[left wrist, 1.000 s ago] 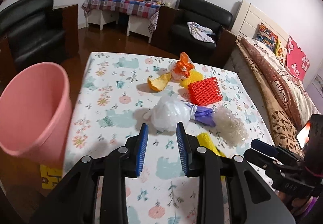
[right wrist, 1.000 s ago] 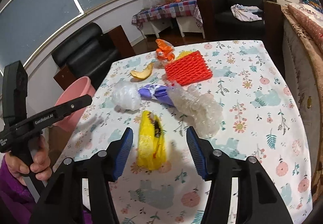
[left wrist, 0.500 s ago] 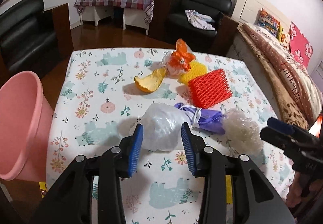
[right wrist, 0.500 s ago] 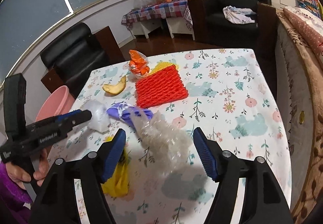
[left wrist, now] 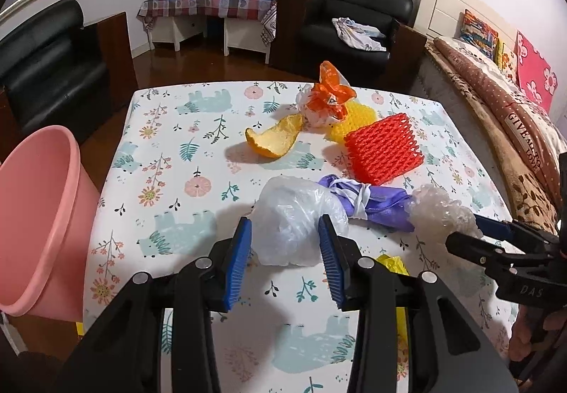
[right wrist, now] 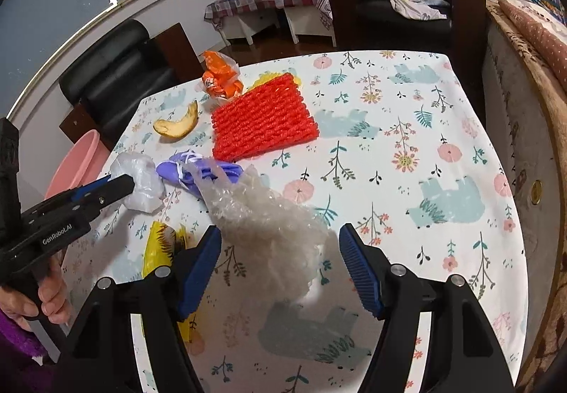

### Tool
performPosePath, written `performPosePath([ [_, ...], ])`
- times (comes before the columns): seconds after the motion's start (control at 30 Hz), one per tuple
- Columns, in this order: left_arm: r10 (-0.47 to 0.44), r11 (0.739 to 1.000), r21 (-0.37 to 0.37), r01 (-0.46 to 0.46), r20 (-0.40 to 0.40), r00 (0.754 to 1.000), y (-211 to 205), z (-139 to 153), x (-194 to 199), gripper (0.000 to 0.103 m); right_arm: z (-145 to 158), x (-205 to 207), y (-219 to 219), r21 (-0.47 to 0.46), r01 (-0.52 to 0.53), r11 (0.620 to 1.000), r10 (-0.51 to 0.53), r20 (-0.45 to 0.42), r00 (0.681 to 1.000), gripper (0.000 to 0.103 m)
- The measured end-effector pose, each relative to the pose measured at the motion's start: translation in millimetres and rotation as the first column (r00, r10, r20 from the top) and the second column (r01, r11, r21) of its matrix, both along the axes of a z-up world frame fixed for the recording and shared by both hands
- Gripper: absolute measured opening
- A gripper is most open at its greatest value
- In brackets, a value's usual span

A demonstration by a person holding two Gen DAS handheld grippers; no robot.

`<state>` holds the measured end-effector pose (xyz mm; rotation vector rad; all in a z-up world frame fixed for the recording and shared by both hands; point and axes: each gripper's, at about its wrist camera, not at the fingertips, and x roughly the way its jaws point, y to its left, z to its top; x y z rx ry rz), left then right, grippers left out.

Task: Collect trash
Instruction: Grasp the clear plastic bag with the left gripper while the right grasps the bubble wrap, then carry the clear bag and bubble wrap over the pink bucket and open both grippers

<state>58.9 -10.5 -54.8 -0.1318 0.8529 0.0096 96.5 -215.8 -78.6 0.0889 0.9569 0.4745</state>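
In the left wrist view, the left gripper [left wrist: 285, 244] is being held low in the middle of the frame, its blue fingers [left wrist: 236, 265] spread wide around a crumpled clear plastic bag [left wrist: 296, 221] lying on the table [left wrist: 170, 159]. The bag is not being squeezed. A pink bin [left wrist: 39, 215] is standing at the left edge, beside the table. In the right wrist view, the right gripper [right wrist: 280, 265] is being held at the bottom of the frame, fingers [right wrist: 361, 272] spread wide around a wad of bubble wrap [right wrist: 269, 219]. A purple bag [right wrist: 198, 173], red foam net [right wrist: 262, 118], fruit peel [right wrist: 177, 125] and yellow wrapper [right wrist: 159, 247] are lying on the table too.
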Motion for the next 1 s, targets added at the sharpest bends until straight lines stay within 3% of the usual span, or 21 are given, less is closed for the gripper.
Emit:
performPosePath([
  [0.07,0.006,1.0,-0.001,-0.006,0.006,1.0,0,1,-1,0.035,-1,-1,1,0.007,-0.007,1.0,0.007,-0.002,1.0,0.058],
  [0.13,0.006,1.0,-0.001,-0.006,0.013,1.0,-1,2,-3,0.024,-1,-3,1,0.015,-0.008,1.0,0.008,-0.005,1.0,0.05],
  [0.23,0.003,1.0,0.006,-0.003,0.022,1.0,-2,4,-6,0.014,-3,-5,0,0.03,-0.002,1.0,0.003,-0.014,1.0,0.045],
  [0.37,0.009,1.0,-0.005,-0.009,0.039,0.999,1,11,-13,0.01,0,-10,-5,0.048,0.02,0.999,-0.019,-0.011,1.0,0.038],
  [0.4,0.01,1.0,-0.008,-0.009,0.045,0.999,2,13,-15,0.01,2,-11,-6,0.049,0.025,0.998,-0.024,-0.01,1.0,0.024],
  [0.7,0.008,1.0,-0.031,-0.005,0.1,0.995,13,32,-32,0.009,16,-25,-9,0.074,0.057,0.996,-0.058,0.014,0.998,0.023],
  [1.0,0.044,0.997,-0.068,-0.033,0.167,0.985,37,53,-53,0.009,54,-38,6,0.113,0.029,0.993,-0.04,0.094,0.995,0.023],
])
